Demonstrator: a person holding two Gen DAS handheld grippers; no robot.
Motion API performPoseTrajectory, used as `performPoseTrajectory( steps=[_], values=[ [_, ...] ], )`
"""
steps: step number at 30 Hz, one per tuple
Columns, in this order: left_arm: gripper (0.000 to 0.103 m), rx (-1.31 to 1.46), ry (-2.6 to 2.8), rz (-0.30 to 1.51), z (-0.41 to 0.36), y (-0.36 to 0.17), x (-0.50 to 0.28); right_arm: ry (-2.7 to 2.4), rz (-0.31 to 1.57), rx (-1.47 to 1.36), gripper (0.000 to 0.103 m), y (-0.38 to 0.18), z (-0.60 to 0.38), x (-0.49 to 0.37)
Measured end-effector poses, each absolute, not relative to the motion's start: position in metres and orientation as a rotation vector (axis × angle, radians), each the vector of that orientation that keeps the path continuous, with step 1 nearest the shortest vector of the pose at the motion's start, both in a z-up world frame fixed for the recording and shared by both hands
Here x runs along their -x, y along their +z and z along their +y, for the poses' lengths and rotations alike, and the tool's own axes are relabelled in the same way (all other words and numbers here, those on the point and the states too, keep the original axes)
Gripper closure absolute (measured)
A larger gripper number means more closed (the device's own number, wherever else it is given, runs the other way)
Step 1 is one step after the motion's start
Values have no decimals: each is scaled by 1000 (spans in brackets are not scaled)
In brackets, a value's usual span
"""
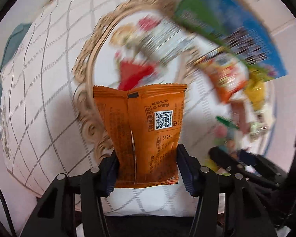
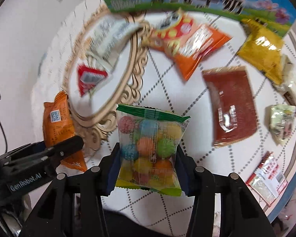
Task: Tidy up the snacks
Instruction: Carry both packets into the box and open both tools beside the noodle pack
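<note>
Left gripper [image 1: 147, 169]: closed on an orange snack packet [image 1: 142, 132], pads pressing both sides, held above the near rim of the oval tray [image 1: 88, 75]. Right gripper [image 2: 147, 169]: closed on a candy bag [image 2: 150, 148], just right of the tray.

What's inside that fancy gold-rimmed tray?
Inside the tray lie a red packet and a white printed packet. Anything beneath them is covered, and blur hides their labels.

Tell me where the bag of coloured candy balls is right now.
In the right wrist view the candy bag is clamped in the right gripper, low at centre, just right of the ornate tray.
</note>
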State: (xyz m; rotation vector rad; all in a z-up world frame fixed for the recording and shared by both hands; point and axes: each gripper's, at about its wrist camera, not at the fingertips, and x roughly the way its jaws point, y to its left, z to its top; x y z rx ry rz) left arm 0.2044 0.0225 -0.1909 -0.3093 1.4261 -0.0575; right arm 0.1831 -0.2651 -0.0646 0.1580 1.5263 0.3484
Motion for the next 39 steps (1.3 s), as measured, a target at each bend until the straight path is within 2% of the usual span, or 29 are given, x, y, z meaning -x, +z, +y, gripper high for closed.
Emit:
performPoseTrajectory(
  steps=[6,14,19,23,32,33,34,35,36,37,39],
  values=[
    [52,270,-188,1305,-16,-115,-267,344,1407,-285,51,-3,-316,-212],
    [52,63,-231,1192,-64,-54,-390,244,1219,-272,51,55,-376,-314],
    [51,-80,-156,1223,-80,-62,-468,149,1200,-198,51,51,-396,-401],
    [51,-210,-53,1284,-83,-93,-530,85,1231,-142,51,32,-411,-462],
    [49,-306,37,1383,-76,-147,-597,3,1322,-66,50,-23,-427,-544],
    [48,-292,38,1392,-75,-151,-600,9,1342,-63,44,-29,-427,-550],
    [40,-276,38,1404,-74,-153,-604,9,1363,-61,21,-35,-426,-554],
    [33,-254,34,1413,-73,-155,-605,12,1367,-68,13,-36,-426,-552],
    [17,-229,28,1421,-70,-157,-608,28,1369,-79,10,-38,-425,-555],
    [12,-212,23,1423,-69,-156,-609,19,1371,-74,10,-38,-425,-554],
    [12,-183,11,1421,-67,-156,-608,19,1368,-78,10,-39,-426,-555]
  ],
)
